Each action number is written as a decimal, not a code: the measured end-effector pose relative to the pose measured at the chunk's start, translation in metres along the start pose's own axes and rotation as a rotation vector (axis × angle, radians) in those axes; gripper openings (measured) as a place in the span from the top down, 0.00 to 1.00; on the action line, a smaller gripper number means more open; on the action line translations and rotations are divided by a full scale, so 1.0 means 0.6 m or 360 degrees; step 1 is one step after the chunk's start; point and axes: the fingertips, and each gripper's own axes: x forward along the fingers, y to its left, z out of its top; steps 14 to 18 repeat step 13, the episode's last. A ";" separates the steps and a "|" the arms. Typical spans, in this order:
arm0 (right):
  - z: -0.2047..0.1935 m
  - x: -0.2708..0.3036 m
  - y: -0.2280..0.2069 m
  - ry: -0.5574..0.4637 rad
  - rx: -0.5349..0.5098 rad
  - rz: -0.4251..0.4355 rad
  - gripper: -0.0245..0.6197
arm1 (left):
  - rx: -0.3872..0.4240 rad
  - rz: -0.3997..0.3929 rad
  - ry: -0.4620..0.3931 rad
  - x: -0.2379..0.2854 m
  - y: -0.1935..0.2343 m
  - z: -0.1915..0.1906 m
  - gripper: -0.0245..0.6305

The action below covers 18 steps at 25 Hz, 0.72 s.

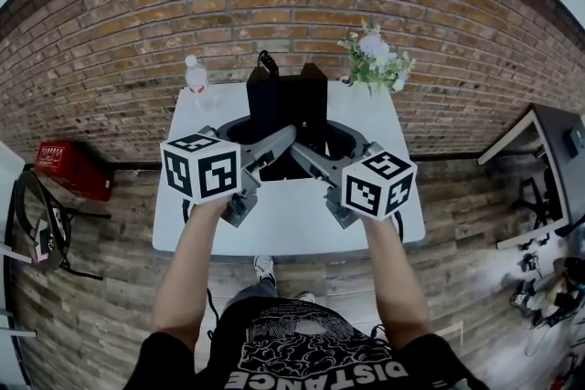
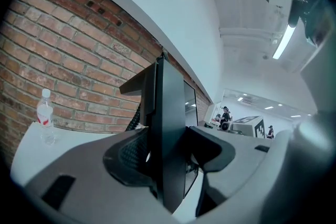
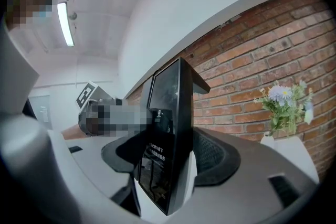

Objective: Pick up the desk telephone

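The black desk telephone (image 1: 286, 98) stands at the back middle of the white table (image 1: 283, 224), with its coiled cord rising behind it. My left gripper (image 1: 271, 144) reaches in from the left and my right gripper (image 1: 309, 154) from the right, and both meet at the phone's lower front. In the left gripper view the phone (image 2: 169, 134) shows edge-on as a thin dark slab, clamped by my left gripper (image 2: 168, 157). The right gripper view shows its glossy panel (image 3: 167, 128), with my right gripper (image 3: 164, 162) shut on it. Whether the phone's base touches the table is hidden.
A clear water bottle (image 1: 195, 76) stands at the table's back left corner, also visible in the left gripper view (image 2: 45, 115). A vase of flowers (image 1: 375, 59) is at the back right. A brick wall runs behind. A red crate (image 1: 73, 167) lies on the floor at left.
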 end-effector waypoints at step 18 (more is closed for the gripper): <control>-0.004 0.004 -0.005 0.0013 0.0007 0.0000 0.53 | -0.0024 -0.0001 0.0009 0.004 0.006 -0.004 0.60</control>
